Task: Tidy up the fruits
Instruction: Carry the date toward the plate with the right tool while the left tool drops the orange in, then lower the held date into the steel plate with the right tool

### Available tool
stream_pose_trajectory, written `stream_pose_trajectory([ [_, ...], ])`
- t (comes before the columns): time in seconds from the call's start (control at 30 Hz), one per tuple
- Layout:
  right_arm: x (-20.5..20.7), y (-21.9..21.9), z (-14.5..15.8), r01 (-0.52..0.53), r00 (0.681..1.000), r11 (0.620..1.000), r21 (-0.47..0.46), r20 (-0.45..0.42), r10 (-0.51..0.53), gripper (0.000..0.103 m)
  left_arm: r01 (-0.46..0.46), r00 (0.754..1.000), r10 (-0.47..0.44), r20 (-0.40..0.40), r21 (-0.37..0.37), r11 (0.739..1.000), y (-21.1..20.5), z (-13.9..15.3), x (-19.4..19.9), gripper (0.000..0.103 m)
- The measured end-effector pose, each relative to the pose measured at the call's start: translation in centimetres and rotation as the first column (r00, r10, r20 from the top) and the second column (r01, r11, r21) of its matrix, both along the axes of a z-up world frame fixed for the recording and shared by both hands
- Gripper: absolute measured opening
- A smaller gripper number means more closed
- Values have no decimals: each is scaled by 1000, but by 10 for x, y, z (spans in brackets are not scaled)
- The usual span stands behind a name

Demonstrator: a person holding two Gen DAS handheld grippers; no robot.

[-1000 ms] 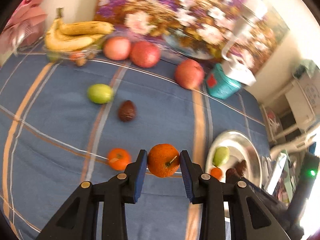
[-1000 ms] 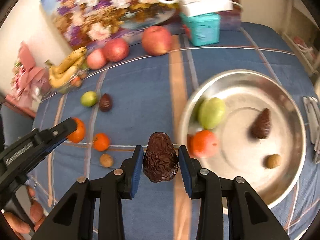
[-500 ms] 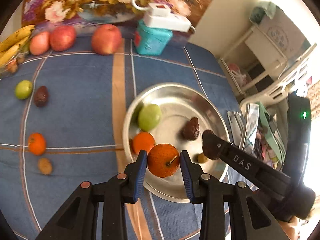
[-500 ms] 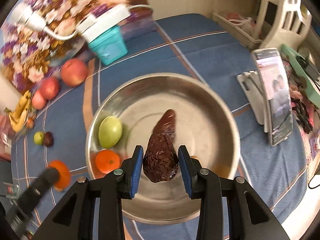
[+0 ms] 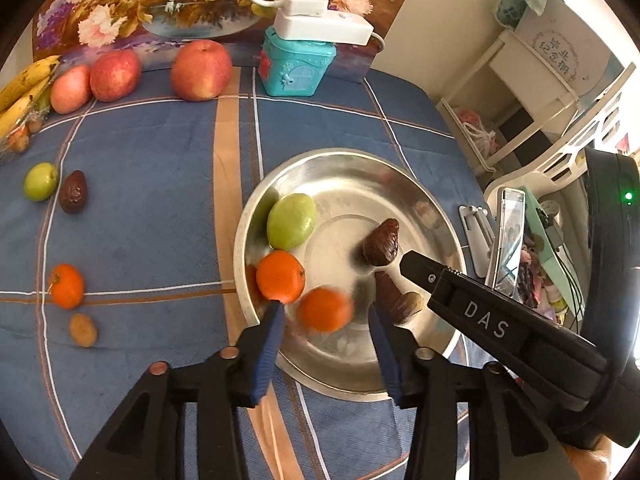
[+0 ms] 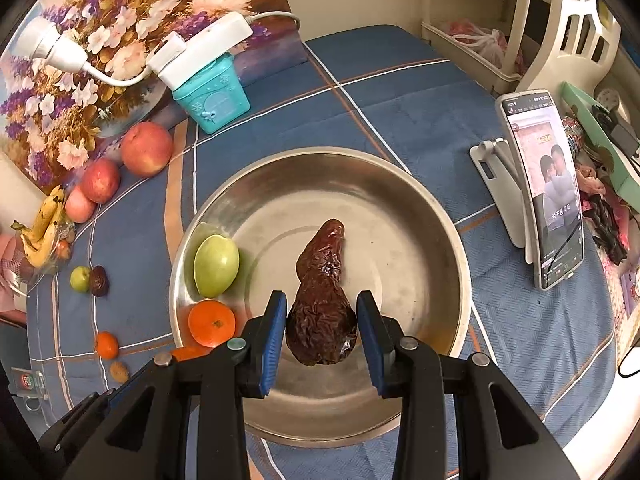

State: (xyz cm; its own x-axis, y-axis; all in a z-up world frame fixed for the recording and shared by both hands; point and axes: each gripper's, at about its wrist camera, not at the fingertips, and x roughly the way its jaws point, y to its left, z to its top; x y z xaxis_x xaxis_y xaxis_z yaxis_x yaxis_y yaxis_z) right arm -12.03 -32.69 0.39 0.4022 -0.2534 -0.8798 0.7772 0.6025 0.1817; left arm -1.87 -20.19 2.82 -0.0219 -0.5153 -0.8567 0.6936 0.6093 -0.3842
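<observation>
Fruit sat in two lots: a small orange mandarin [image 5: 66, 291] and a small green fruit [image 5: 40, 181] lay loose on the blue plaid cloth [image 5: 152, 200] at the left, others already in the round steel bowl [image 5: 404, 184]. Over the bowl's near side the left gripper [image 5: 326, 320] pointed steeply down; its jaws had just been opening and stood apart, and the blurred orange mandarin [image 5: 324, 309] between them looked clear of both pads, apparently dropping into the bowl. It seemed light and firm with a slick rind, best pinched across its widest part. Further right, the right gripper [image 6: 322, 332], tilted steeply down over the bowl, was clamped on a wrinkled dark brown dried fruit [image 6: 322, 328], gripped across its broad end. That one looked light, leathery and slightly yielding, unlikely to slip.
</observation>
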Motion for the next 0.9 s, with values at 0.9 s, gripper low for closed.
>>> stream_pose_trajectory([
  [0.9,18,19,0,-88,996,996,-18,-21,87,38,-258,966,258,10,22,966,58,-2,69,53],
])
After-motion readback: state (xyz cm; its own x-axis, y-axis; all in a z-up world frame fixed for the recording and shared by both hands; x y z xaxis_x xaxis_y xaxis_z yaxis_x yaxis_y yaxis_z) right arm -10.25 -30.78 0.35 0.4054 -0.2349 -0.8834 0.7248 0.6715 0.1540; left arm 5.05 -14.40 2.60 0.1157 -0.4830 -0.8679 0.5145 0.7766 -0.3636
